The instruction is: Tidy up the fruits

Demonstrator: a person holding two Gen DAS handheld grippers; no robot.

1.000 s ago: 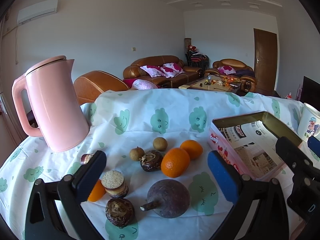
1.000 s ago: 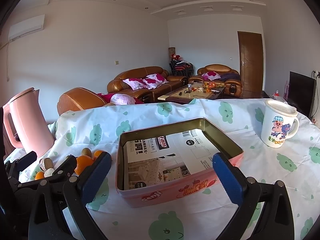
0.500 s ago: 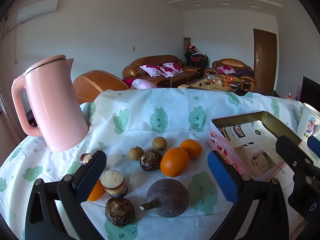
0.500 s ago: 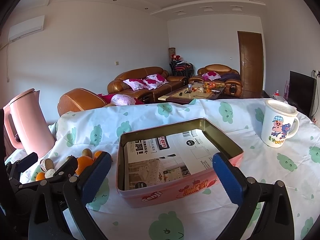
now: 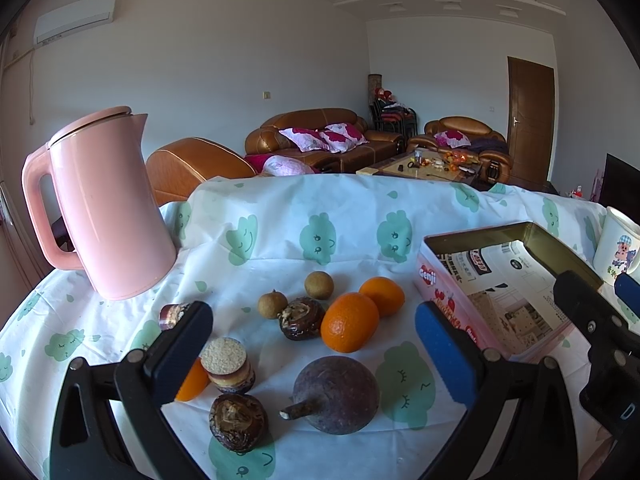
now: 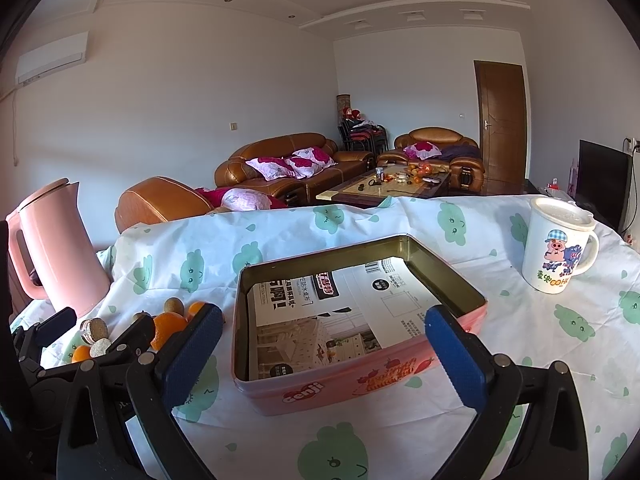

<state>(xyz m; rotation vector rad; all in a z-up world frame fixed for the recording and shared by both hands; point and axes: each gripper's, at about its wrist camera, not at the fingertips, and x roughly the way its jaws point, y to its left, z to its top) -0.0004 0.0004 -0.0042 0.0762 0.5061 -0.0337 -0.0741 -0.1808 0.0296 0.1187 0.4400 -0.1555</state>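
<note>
Meanwhile, both claws hang spread and empty: the left gripper over the fruits on the tablecloth, the right gripper nearer the pink tin to their right.

The left tool hangs low over the worktop with its blue-padded fingers spread wide, gripping nothing. The right tool sits just beside it, fingers likewise wide apart and empty.
</note>
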